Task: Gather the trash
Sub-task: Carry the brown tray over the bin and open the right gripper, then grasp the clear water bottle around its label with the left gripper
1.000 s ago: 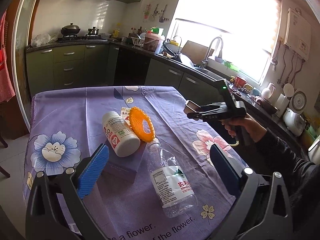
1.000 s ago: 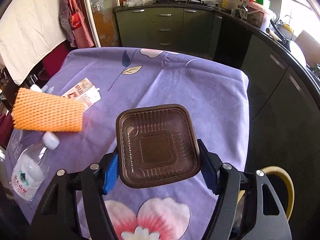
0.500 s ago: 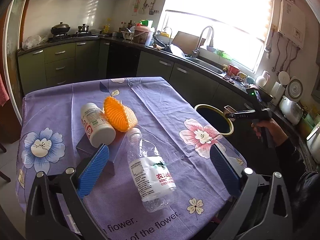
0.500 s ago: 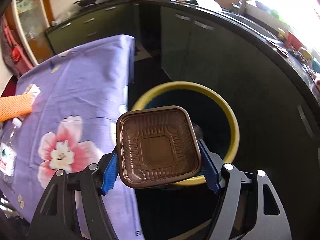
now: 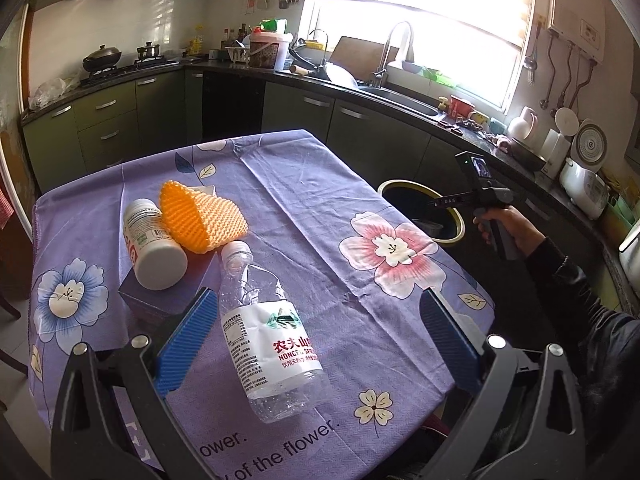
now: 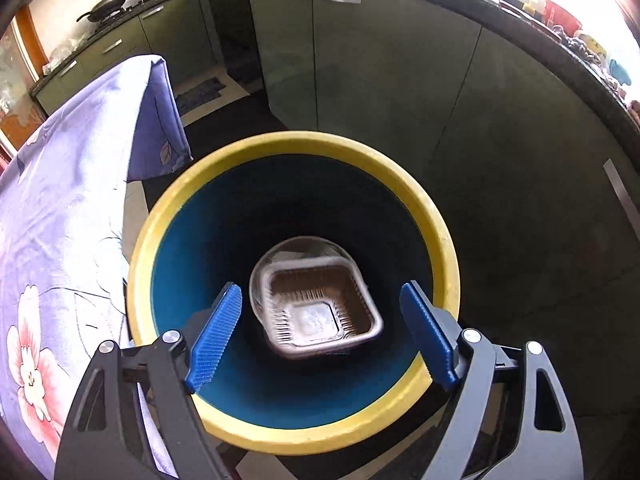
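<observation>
My right gripper (image 6: pixel 320 332) is open over the yellow-rimmed bin (image 6: pixel 444 248). The brown plastic tray (image 6: pixel 320 312) is free of the fingers and blurred inside the bin. In the left wrist view the bin (image 5: pixel 456 220) stands beside the table's right edge, with the right gripper (image 5: pixel 440 202) above it. My left gripper (image 5: pixel 316 340) is open and empty above the table's near edge. A clear water bottle (image 5: pixel 268 332) lies between its fingers' line of sight. A white pill bottle (image 5: pixel 154 246) rests on a purple box (image 5: pixel 160 300). An orange foam net (image 5: pixel 200 216) lies beside it.
The table has a purple flowered cloth (image 5: pixel 304 184). Dark green kitchen cabinets (image 6: pixel 380 80) stand close behind the bin. A counter with sink (image 5: pixel 400 92) and appliances runs along the right. A small carton (image 5: pixel 208 189) peeks out behind the foam net.
My right gripper swung from the table to over the bin, opened, and let go of the brown tray, which dropped in. My left gripper moved slightly closer to the water bottle.
</observation>
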The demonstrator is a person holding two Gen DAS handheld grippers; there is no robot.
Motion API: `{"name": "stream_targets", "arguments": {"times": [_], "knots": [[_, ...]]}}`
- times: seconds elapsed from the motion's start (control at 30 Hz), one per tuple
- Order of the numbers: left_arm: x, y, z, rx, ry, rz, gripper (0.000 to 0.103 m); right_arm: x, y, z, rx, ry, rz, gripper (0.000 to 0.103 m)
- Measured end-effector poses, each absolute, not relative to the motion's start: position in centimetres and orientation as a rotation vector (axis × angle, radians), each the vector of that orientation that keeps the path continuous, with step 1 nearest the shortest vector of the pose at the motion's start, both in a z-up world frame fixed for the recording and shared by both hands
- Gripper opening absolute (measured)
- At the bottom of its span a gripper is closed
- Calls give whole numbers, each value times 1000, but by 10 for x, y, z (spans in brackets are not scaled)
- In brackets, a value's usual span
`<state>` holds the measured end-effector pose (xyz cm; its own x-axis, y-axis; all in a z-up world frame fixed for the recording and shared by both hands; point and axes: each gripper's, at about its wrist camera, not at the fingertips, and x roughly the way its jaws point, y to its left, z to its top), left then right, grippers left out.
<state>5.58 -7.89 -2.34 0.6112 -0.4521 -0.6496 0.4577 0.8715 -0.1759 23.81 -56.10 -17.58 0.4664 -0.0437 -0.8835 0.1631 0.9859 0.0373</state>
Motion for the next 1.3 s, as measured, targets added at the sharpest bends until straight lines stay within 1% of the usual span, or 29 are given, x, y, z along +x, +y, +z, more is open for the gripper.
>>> {"name": "stream_targets", "arguments": {"times": [0.13, 0.2, 0.4, 0.6, 0.77, 0.87, 1.07, 1.17, 1.2, 1.3], "knots": [[62, -82, -28, 1, 782, -535, 96, 213, -549, -164, 147, 1047, -81, 82], [66, -84, -32, -6, 814, -537, 96, 199, -540, -159, 152, 1037, -47, 84], [90, -88, -54, -18, 1014, -465, 96, 170, -511, -147, 124, 1033, 26, 85], [116, -97, -77, -39, 1253, -430, 96, 185, -480, -141, 105, 1027, 77, 86], [137, -110, -92, 19, 1385, -351, 96, 194, -464, -146, 98, 1035, 122, 86], [152, -110, -101, -9, 1480, -316, 96, 194, -455, -151, 90, 1042, 148, 86], [173, -106, -121, -48, 1625, -248, 96, 193, -451, -160, 89, 1063, 172, 86], [176, -106, -128, -43, 1666, -224, 96, 191, -454, -163, 95, 1066, 178, 87], [177, -106, -129, -32, 1672, -219, 95, 191, -455, -163, 99, 1066, 180, 87], [182, -110, -132, 4, 1684, -194, 88, 191, -456, -164, 102, 1066, 183, 87]]}}
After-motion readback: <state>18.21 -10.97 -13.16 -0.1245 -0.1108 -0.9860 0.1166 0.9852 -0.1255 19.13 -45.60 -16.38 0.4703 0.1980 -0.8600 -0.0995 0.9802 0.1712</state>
